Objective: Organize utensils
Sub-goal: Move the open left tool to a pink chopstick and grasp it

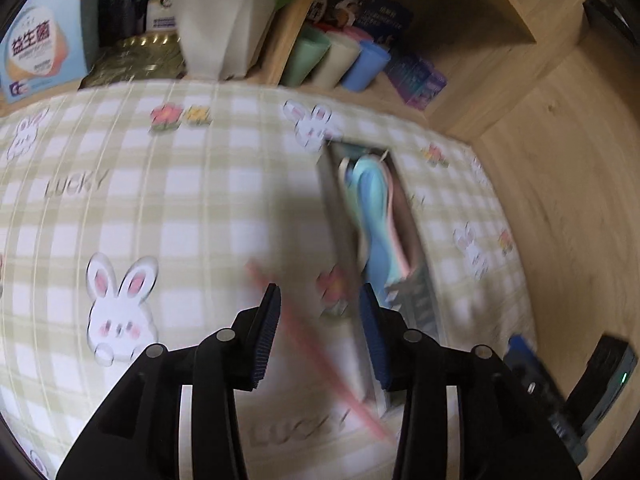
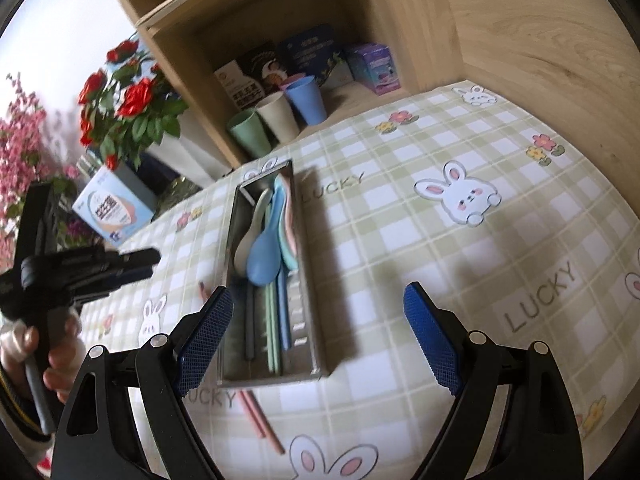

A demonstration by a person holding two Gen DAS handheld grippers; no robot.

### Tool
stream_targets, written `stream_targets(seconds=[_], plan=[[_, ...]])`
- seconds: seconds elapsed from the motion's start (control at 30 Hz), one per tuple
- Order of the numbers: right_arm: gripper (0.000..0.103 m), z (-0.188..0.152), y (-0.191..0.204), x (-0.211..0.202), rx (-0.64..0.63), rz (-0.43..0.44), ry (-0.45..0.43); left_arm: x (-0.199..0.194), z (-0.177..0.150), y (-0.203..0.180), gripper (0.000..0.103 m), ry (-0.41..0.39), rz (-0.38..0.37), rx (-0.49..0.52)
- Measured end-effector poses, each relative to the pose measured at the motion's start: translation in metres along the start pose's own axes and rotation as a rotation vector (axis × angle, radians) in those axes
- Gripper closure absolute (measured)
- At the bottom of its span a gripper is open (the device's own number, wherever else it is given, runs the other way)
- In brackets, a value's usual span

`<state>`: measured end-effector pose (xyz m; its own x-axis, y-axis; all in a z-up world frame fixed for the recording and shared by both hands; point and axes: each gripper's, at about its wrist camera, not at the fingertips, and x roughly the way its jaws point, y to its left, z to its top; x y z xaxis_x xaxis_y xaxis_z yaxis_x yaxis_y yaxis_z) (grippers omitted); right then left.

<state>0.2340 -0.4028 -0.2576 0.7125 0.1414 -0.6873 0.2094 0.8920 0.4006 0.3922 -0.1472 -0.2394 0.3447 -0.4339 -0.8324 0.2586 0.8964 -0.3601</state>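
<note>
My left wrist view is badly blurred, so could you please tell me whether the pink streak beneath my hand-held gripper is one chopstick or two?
Observer: Two. The pink chopsticks lie close together on the tablecloth, outside the metal tray, by its near left corner.
Operator: Thank you. What does the tray hold already?
Observer: Along with the spoons, it holds grey, green and blue chopsticks, laid lengthwise and partly under the spoons.
Operator: And my other hand?
Observer: The right hand-held gripper is open, with nothing between its fingers, near the tray's near end.
</note>
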Motion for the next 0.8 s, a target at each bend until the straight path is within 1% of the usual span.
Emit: stream_targets(seconds=[0.03,0.13,0.17,0.23,0.3,0.43,0.47,0.6,0.8], plan=[[0.019,-0.003,0.001,0.001,-0.002,-0.005,0.007,0.0,-0.006,0.004,0.066,0.009,0.003,0.004],[0.019,-0.011,0.003,0.003,0.003,-0.016,0.022,0.012,-0.027,0.014,0.079,0.043,0.034,0.017],[0.019,-0.013,0.004,0.003,0.004,-0.017,0.023,0.015,-0.031,0.014,0.086,0.049,0.032,0.02],[0.019,-0.014,0.006,0.001,0.001,-0.019,0.021,0.025,-0.04,0.011,0.093,0.066,0.013,0.036],[0.019,-0.013,0.007,0.0,-0.005,-0.02,0.017,0.036,-0.042,0.008,0.094,0.099,-0.026,0.022],[0.019,-0.01,0.004,-0.003,-0.002,-0.023,0.008,0.057,-0.037,0.012,0.094,0.152,-0.085,-0.084],[0.019,-0.009,0.003,-0.003,0.001,-0.024,0.007,0.06,-0.035,0.013,0.094,0.159,-0.085,-0.103],[0.019,-0.007,-0.002,-0.002,0.015,-0.021,0.007,0.068,-0.024,0.013,0.094,0.164,-0.044,-0.154],[0.019,-0.007,-0.005,0.001,0.027,-0.012,0.01,0.075,-0.019,-0.002,0.093,0.165,0.031,-0.103]])
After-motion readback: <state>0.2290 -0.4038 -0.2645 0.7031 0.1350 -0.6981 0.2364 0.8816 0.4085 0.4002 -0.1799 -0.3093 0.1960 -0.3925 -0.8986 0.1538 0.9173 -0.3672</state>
